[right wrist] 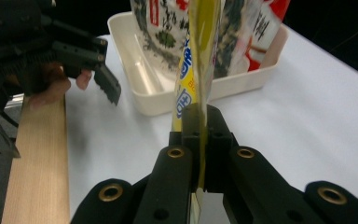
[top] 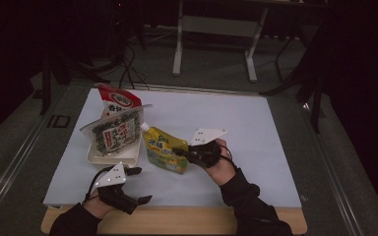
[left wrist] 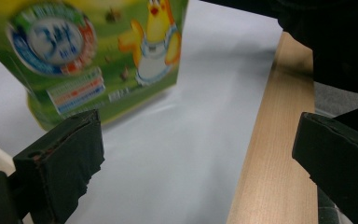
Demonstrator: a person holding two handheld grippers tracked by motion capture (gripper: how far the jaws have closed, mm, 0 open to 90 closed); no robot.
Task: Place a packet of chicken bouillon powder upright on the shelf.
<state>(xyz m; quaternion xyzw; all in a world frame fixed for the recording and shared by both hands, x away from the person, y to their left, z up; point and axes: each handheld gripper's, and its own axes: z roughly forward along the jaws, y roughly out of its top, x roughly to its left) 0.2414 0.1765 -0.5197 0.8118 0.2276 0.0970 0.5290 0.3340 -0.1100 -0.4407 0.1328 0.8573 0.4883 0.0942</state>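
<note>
One yellow-green spouted pouch, glossy and soft, lies mid-bench beside a cream tray. Left tool: jaws apart, nothing between, near the front edge. Right tool: clamped on the pouch's thin edge.

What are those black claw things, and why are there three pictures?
A person holds one grabbing tool in each hand. One camera looks down from above; the others ride on the tools. On the white table cover sits a cream tray with two snack bags leaning in it. The right tool is pinched shut on the edge of a yellow-green pouch with a cartoon chick. The left tool waits open near the table's wooden edge, holding nothing.
</note>
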